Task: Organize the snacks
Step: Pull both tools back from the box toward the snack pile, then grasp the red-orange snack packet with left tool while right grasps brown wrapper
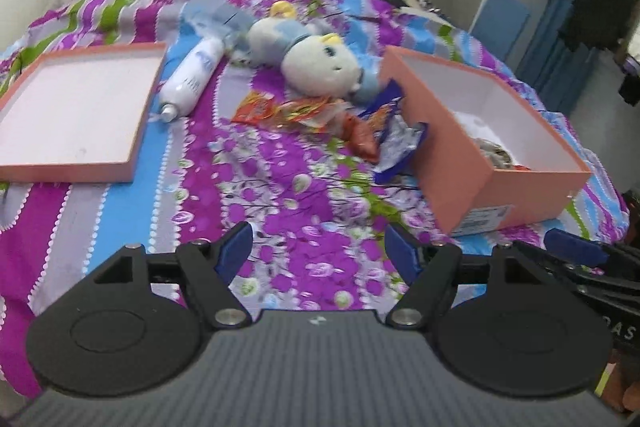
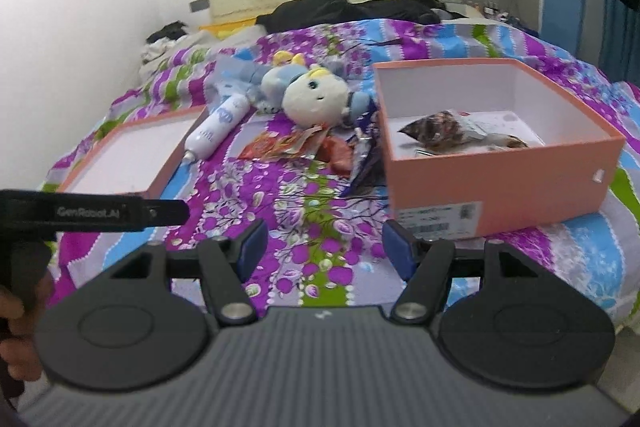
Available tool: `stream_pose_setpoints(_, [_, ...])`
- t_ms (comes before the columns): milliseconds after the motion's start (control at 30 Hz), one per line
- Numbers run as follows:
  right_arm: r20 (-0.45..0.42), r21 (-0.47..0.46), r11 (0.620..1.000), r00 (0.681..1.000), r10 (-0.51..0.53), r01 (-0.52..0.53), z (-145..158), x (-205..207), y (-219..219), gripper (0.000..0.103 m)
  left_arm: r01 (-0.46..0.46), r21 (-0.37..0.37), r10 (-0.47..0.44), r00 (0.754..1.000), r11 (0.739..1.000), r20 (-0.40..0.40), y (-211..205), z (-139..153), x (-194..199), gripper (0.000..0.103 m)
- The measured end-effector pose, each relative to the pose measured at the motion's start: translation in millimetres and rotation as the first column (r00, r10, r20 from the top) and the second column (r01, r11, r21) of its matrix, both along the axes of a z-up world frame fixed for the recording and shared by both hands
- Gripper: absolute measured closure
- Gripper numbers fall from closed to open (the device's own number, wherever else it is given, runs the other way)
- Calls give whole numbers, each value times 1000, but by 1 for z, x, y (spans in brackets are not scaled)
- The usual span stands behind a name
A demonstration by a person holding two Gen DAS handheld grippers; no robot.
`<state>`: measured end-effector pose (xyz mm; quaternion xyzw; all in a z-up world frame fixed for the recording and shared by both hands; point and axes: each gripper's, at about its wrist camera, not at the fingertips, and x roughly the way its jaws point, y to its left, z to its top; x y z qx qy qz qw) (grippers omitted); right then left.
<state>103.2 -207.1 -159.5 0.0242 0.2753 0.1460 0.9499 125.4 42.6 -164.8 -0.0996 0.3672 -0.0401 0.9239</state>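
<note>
A: What's hard to read here?

B: The pink box [image 2: 500, 163] hides most of its load from the left wrist view; only a brownish patch shows over its near wall. From the right wrist view I see a clear packet of dark snacks [image 2: 438, 127] lying inside it, with something brown behind that I can't identify. The label on the box's near wall is too blurred to read.

A: And the other container?

B: The box lid [image 1: 76, 115], well to the left of the pink box, lies upside down with nothing visible in it.

A: Where are the loose snacks?

B: On the bed [image 1: 280, 195], just left of the pink box: a blue-and-silver wrapper [image 1: 394, 139] touching its side, and orange wrappers [image 1: 288, 111] beside that. Beyond them lie a plush toy [image 1: 316, 63] and a white bottle [image 1: 192, 79].

A: The tongs?

B: The left tongs [image 1: 318, 251] and right tongs [image 2: 322, 247] are both released, nothing between them, above the bed in front of the pink box.
</note>
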Motion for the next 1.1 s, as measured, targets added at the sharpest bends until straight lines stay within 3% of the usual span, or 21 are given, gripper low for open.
stream_pose_setpoints(133, [12, -16, 1000, 1000, -5, 6, -10, 19, 20, 38, -8, -14, 7, 999, 1000, -31, 16, -15, 32, 24])
stream_pose_setpoints(533, [-20, -1, 980, 980, -199, 199, -60, 104, 69, 44, 73, -55, -76, 996, 996, -52, 27, -47, 180, 21])
stream_pose_setpoints(733, [-27, -21, 946, 945, -325, 324, -81, 143, 84, 45, 112, -108, -120, 990, 988, -68, 26, -65, 252, 19])
stream_pose_setpoints(933, [-43, -30, 915, 914, -404, 403, -95, 175, 92, 46, 132, -82, -138, 987, 988, -83, 20, -78, 308, 13])
stream_pose_setpoints(1100, [-97, -40, 882, 877, -471, 469, -103, 198, 92, 53, 140, -126, -153, 983, 982, -104, 18, -89, 343, 13])
